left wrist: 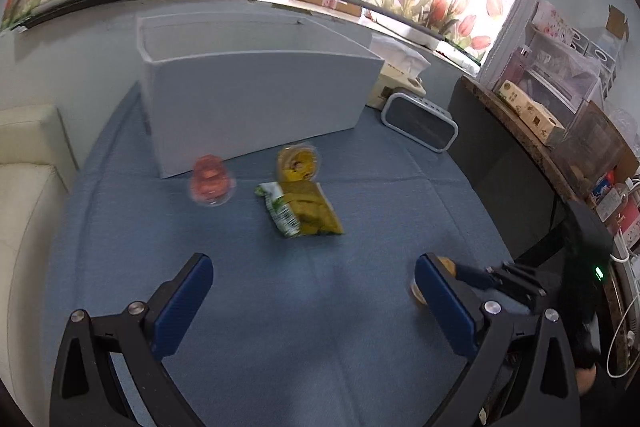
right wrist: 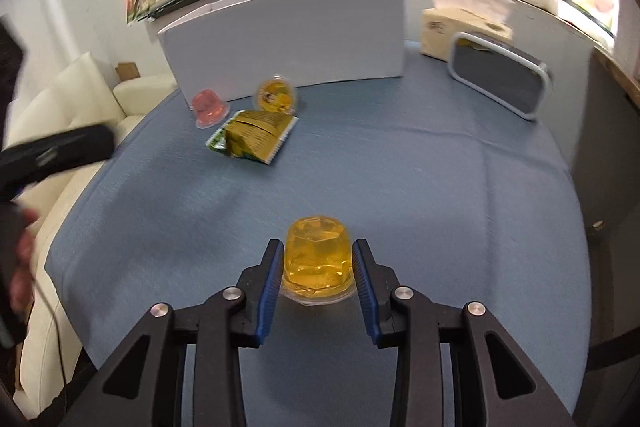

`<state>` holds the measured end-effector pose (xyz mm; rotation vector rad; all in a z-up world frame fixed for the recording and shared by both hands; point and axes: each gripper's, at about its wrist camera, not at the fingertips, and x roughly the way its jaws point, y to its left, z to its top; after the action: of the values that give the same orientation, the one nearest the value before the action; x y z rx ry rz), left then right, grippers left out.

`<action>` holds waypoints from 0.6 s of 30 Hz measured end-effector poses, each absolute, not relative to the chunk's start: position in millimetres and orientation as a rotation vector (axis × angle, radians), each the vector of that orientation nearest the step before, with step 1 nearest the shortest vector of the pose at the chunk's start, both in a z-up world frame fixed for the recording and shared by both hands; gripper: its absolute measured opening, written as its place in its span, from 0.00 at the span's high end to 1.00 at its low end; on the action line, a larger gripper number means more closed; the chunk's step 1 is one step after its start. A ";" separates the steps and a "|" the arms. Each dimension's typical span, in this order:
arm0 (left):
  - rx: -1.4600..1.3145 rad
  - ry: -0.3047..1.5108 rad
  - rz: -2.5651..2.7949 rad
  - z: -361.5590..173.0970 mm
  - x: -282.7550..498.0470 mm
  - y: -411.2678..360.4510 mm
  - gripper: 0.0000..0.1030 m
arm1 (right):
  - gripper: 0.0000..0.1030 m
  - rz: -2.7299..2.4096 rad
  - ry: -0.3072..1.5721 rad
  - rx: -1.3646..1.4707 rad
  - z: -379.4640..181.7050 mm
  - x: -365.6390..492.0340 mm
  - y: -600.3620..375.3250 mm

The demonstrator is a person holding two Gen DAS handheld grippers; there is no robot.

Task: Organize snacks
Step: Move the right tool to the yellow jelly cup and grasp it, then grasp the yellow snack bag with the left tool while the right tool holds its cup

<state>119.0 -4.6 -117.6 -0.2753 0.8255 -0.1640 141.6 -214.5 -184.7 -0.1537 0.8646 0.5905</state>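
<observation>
My right gripper (right wrist: 318,247) is shut on an upturned yellow jelly cup (right wrist: 318,261) near the front of the blue tablecloth (right wrist: 400,187). Further back, a red jelly cup (right wrist: 208,107), a yellow cup lying on its side (right wrist: 276,95) and a green-yellow snack bag (right wrist: 256,135) sit in front of a white open box (right wrist: 288,35). My left gripper (left wrist: 314,267) hovers open over bare cloth, with nothing between its fingers. Beyond it are the bag (left wrist: 300,209), the red cup (left wrist: 210,181), the tipped yellow cup (left wrist: 298,163) and the box (left wrist: 256,99). The held cup (left wrist: 446,264) peeks out behind the left gripper's right finger.
A grey-framed speaker (left wrist: 420,125) stands right of the box, with a tissue box (left wrist: 400,83) behind it. A cream sofa (left wrist: 24,167) borders the table on the left. A cluttered shelf (left wrist: 560,99) and a dark panel line the right side.
</observation>
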 end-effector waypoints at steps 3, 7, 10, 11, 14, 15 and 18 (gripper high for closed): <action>-0.250 0.847 -0.150 -129.6 148.2 -22.0 0.00 | 0.63 0.574 0.868 -0.131 -182.4 134.4 -232.0; -0.223 0.921 -0.071 -153.7 186.9 -39.2 0.00 | 0.63 0.569 0.869 -0.087 -180.3 129.7 -244.3; -0.196 0.970 -0.006 -171.9 206.1 -46.8 0.01 | 0.63 0.570 0.863 -0.063 -178.2 128.8 -252.0; -0.182 0.976 0.011 -175.6 209.9 -49.0 0.01 | 0.63 0.570 0.858 -0.061 -176.9 128.1 -253.8; -0.140 0.972 0.033 -176.1 214.4 -56.1 0.02 | 0.63 0.577 0.850 -0.056 -173.5 123.7 -257.4; -0.134 0.977 0.043 -177.0 215.9 -57.5 0.05 | 0.63 0.580 0.845 -0.051 -172.3 123.8 -257.9; -0.076 0.973 0.083 -178.4 219.8 -62.8 0.15 | 0.63 0.592 0.835 -0.041 -169.6 123.9 -257.6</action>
<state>219.8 -62.8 -178.4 -0.0763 0.9731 0.0827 123.9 -257.6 -169.6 -0.0407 0.8347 0.5916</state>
